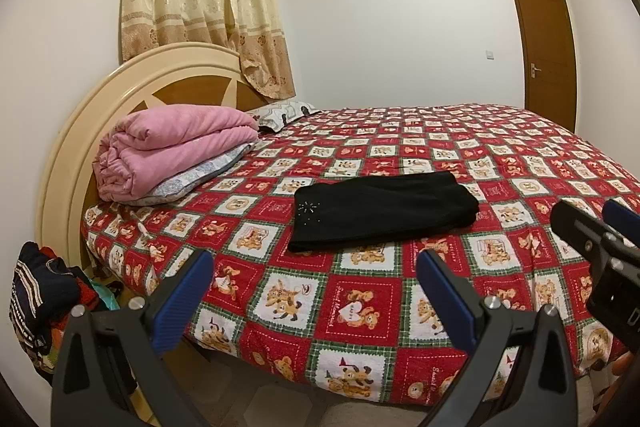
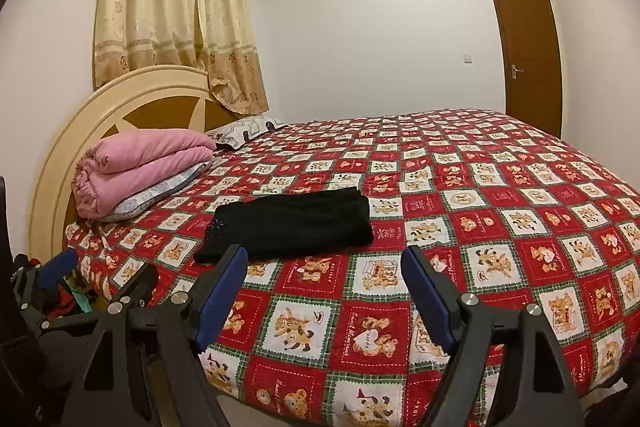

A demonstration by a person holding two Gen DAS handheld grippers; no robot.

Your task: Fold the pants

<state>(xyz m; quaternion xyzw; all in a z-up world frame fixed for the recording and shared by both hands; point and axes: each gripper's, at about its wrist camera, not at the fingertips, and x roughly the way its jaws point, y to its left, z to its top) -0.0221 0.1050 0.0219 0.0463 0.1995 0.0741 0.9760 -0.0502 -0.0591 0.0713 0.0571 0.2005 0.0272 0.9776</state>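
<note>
Left wrist view | black pants (image 1: 384, 213) lie folded flat on the bed (image 1: 520, 163), long axis crosswise to both tongs, ahead and apart | left tongs (image 1: 316, 301) open, empty | right tongs (image 2: 324, 293) open, empty, slightly nearer the pants | pink blanket (image 1: 168, 151) left of pants, clear of the path.

We note the pants (image 1: 384, 211) as soft matt black cloth with a small sparkle of beads near one corner. The bedspread (image 1: 360, 307) reads as quilted printed cotton, matt. The pink blanket (image 1: 176, 147) looks fleecy. The headboard (image 1: 120, 87) is glossy cream lacquer with brown wood panels. Both grippers show matt black plastic, ribbed blue pads (image 1: 448, 291) and bright metal screws. The door (image 1: 548, 43) is smooth wood
</note>
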